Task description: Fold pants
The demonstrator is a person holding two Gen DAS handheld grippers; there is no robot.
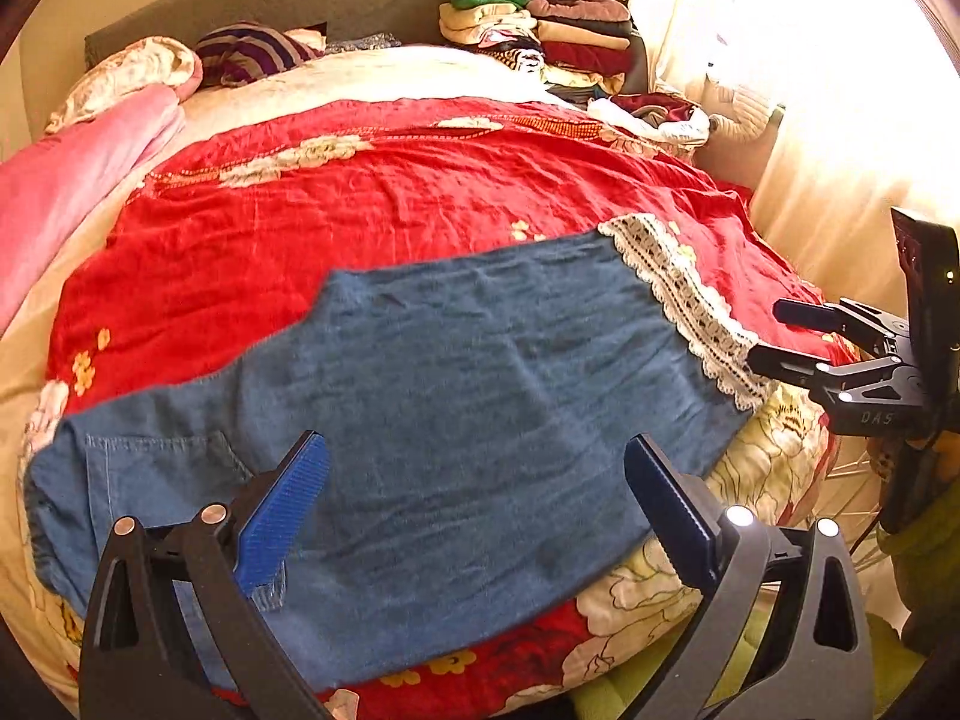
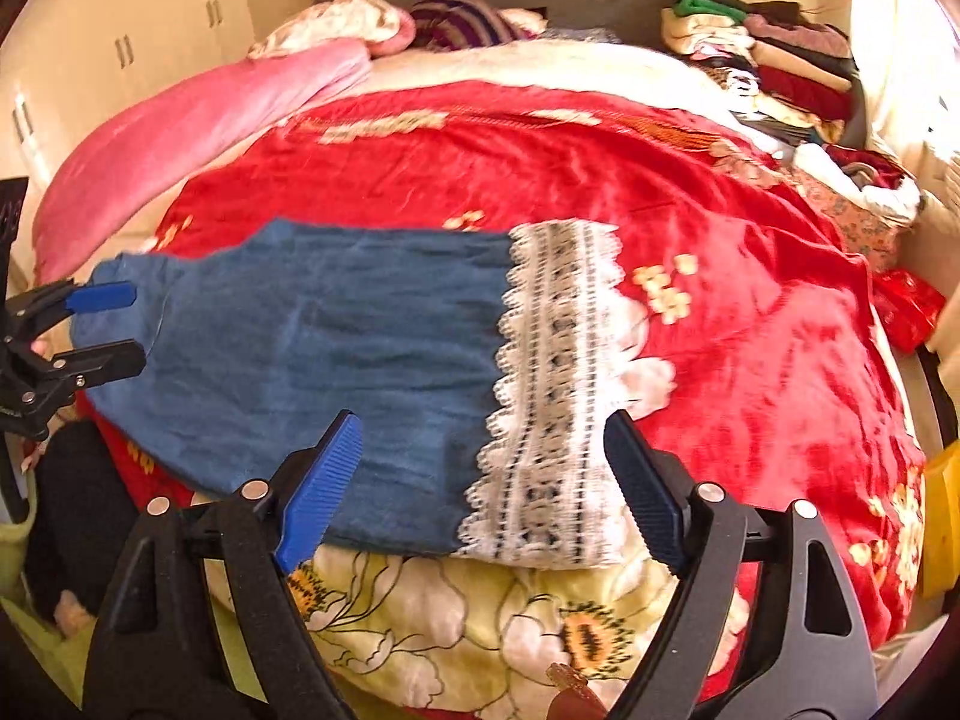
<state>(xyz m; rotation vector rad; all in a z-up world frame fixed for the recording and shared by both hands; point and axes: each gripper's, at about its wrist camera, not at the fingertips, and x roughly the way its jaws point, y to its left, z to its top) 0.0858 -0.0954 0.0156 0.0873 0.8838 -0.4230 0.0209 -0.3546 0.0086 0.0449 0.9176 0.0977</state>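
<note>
**Operator:** Left wrist view has the pants (image 1: pixel 456 420) flat on the bed (image 1: pixel 420 192), across the near edge of the red cover, waist and a back pocket at my left, the lace hem (image 1: pixel 684 300) at my right. They look already doubled leg over leg, though I can't be sure from here.

**Partner:** And your claws?

**Operator:** My left claw (image 1: pixel 480 504) hangs above the middle of the denim, jaws spread wide, nothing between them. My right claw (image 2: pixel 480 480) is at the lace end, equally wide and empty; whether either one touches the cloth I can't tell.

**Partner:** So how much is left?

**Operator:** Most of it, I'd judge. The pants are spread and smoothed, but the lengthwise fold, hem brought over to waist, isn't made. I reckon each end needs a pinch first.

**Partner:** Any writing?

**Operator:** Pale letters on the body of the right claw, seen from the left camera, reading something like "DAS". No label readable on the pants. A pile of clothes (image 1: pixel 540 30) sits by the headboard, well apart.
</note>
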